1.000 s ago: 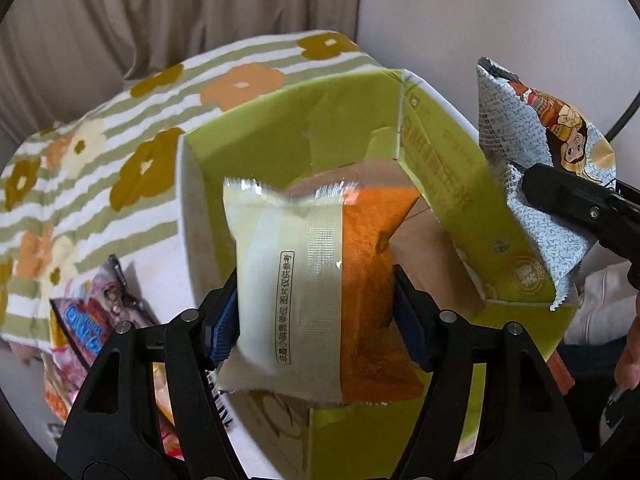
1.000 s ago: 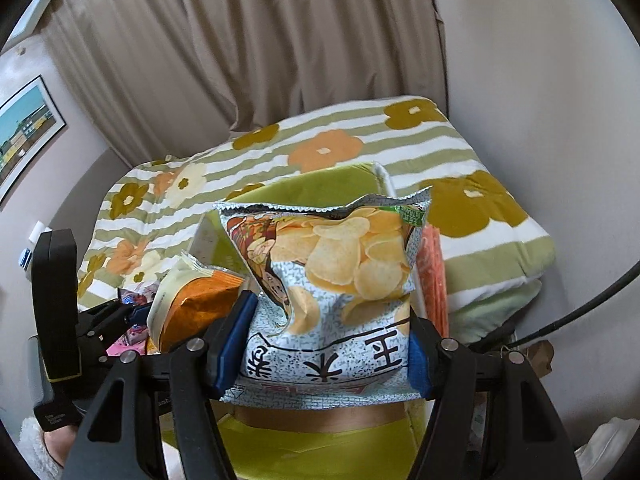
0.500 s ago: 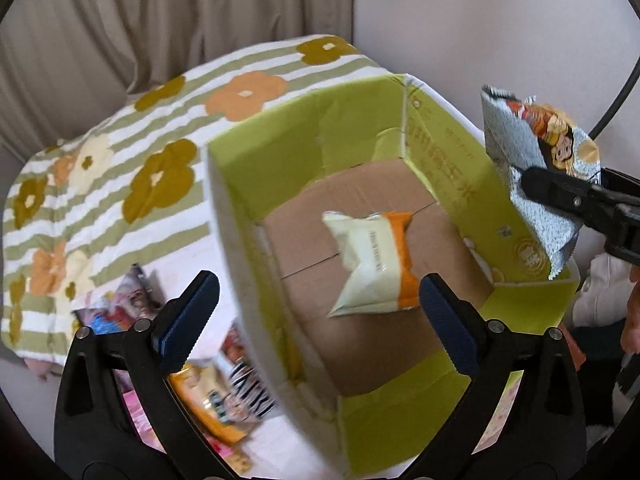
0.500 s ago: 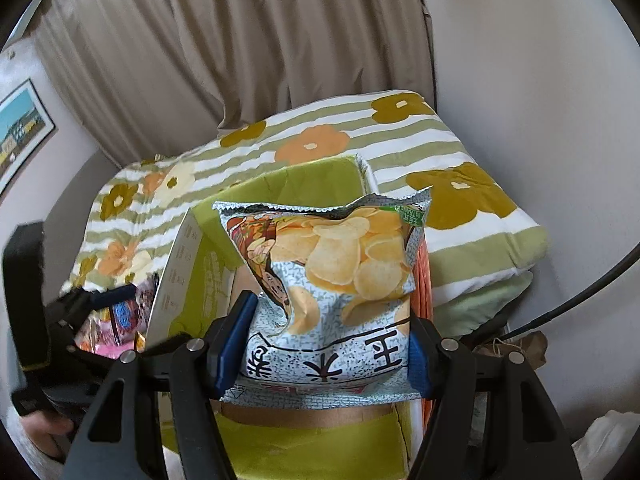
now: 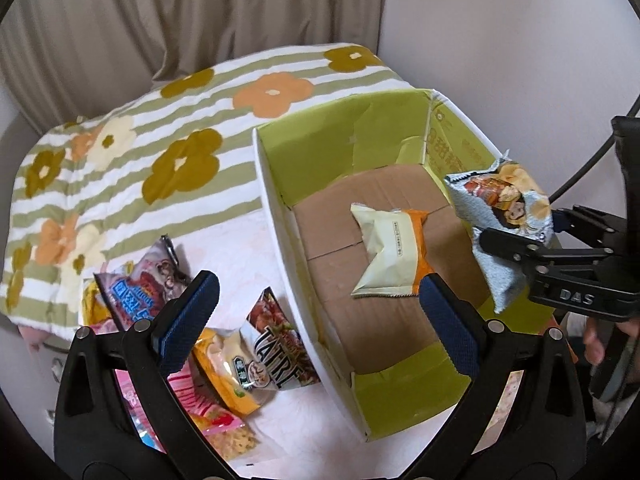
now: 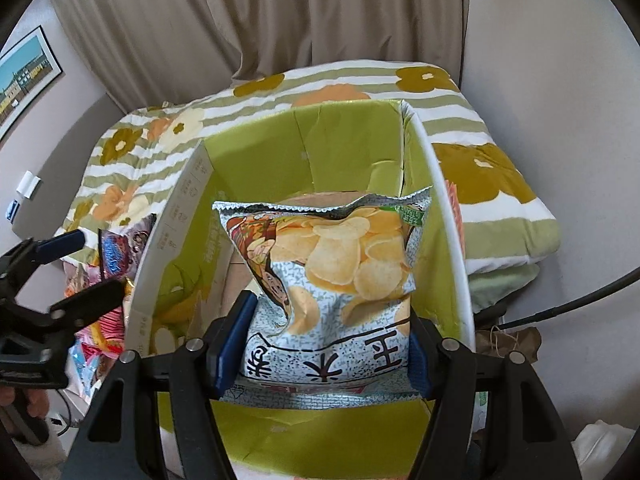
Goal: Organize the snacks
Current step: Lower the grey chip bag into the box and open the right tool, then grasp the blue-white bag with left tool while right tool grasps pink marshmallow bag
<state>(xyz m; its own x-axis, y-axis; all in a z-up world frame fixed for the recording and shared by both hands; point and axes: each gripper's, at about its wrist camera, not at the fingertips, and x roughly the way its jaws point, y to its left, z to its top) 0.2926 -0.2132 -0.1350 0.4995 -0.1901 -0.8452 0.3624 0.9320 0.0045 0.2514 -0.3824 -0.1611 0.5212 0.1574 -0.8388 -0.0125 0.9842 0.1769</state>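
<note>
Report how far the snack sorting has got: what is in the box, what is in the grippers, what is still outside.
Done: one orange and cream packet lies on the floor of the green box. In hand: the right gripper clamps a chip bag over the box; the left gripper is open and empty. Left: several snack packs lie outside the box on the bedspread.

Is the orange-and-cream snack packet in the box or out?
In: the packet lies on the box's cardboard floor, free of both grippers.
</note>
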